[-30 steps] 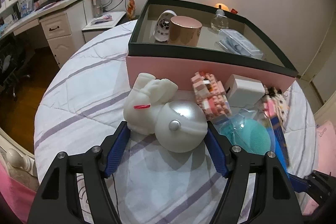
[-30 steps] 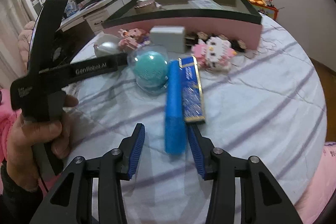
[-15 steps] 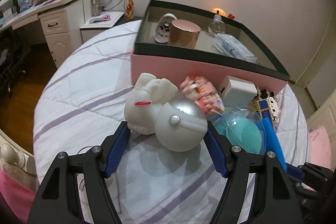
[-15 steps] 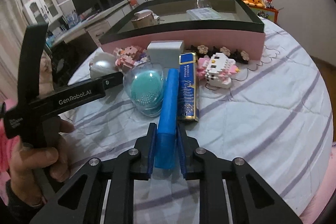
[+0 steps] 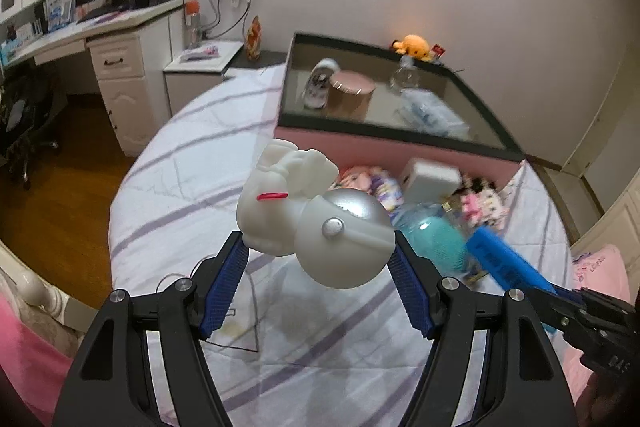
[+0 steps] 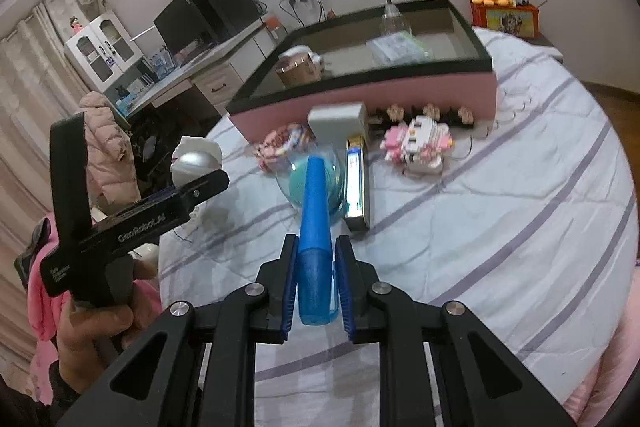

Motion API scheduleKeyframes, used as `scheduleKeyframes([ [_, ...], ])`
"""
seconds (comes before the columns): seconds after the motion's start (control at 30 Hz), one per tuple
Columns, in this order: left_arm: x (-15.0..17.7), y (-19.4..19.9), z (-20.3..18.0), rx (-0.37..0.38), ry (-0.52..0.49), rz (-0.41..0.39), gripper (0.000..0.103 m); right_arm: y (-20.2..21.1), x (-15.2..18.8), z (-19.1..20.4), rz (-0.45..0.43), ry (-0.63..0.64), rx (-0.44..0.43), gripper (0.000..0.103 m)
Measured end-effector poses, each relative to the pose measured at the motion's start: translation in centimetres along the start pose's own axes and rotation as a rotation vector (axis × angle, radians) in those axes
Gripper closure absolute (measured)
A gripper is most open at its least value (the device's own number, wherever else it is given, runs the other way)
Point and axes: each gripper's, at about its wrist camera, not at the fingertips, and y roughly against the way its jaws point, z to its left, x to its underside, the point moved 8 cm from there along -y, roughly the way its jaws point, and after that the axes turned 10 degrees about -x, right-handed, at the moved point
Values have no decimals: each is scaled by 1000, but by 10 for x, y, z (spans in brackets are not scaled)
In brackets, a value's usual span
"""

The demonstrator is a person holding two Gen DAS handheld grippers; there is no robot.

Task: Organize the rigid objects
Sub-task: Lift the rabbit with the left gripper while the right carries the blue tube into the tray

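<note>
While the left gripper [image 5: 318, 259] clamps the white figurine [image 5: 308, 215] and holds it above the quilt [image 5: 172, 195] near the box's front-left corner, the right gripper [image 6: 316, 279] grips the blue tube [image 6: 314, 211] over the quilt's middle. Pink box [image 6: 360, 99] sits at the far edge.

White figurine [image 5: 296, 215] with silver dome, lifted clear of the bedspread between blue pads; blue tube [image 6: 316, 211], clamped at its base, pointing toward the pink, dark-rimmed box [image 6: 360, 103].
</note>
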Motion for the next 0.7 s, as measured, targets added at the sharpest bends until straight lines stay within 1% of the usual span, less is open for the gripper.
scheduleKeyframes([
  [0.1, -10, 9, -8, 5, -19, -31, 31, 5, -10, 2, -21, 19, 8, 85],
  [0.43, -30, 13, -25, 26, -41, -59, 31, 18, -33, 0, -71, 46, 25, 85],
  [0.5, -37, 12, -31, 33, -47, -67, 31, 20, -42, 0, -87, 53, 30, 85],
  [0.63, -61, 9, -45, 45, -64, -98, 31, 23, -76, -6, -137, 82, 57, 85],
  [0.7, -72, 5, -54, 55, -64, -104, 31, 21, -91, -10, -148, 94, 70, 85],
])
